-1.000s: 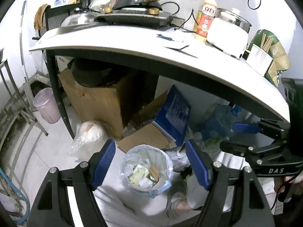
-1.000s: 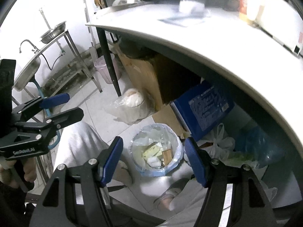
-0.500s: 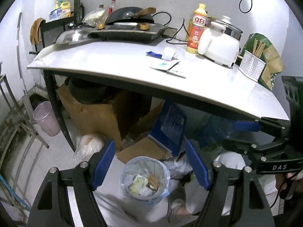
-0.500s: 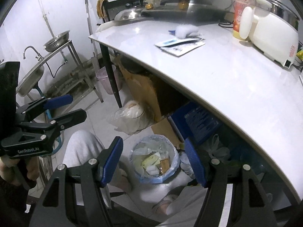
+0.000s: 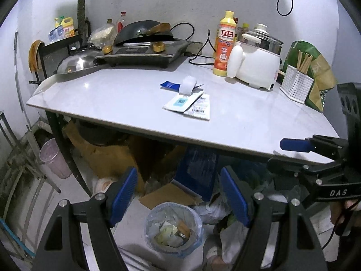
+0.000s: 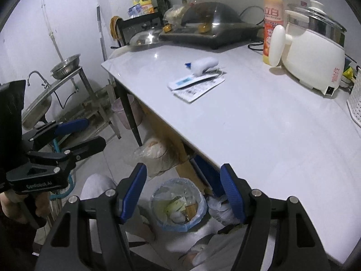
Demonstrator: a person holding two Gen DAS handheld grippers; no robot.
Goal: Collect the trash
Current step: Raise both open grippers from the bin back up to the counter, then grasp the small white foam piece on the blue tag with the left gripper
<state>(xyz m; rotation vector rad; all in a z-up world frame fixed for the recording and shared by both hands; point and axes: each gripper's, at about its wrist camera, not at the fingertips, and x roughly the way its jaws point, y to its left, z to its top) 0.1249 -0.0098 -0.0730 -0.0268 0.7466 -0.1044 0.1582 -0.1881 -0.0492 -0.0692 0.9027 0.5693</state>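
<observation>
Grey countertop [image 5: 126, 97] fills the view ahead of us. Our left gripper [image 5: 179, 195] and right gripper [image 6: 183, 193] both hang apart and empty above the lined trash bin [image 6: 179, 205]. Paper scraps [image 5: 187, 102] lie up and far, slightly nearer our left gripper, long axis running near-to-far.

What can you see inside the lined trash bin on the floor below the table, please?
Inside the trash bin: crumpled pale and yellowish scraps and a brown cardboard-like piece. Whatever lies beneath that top layer is covered.
</observation>
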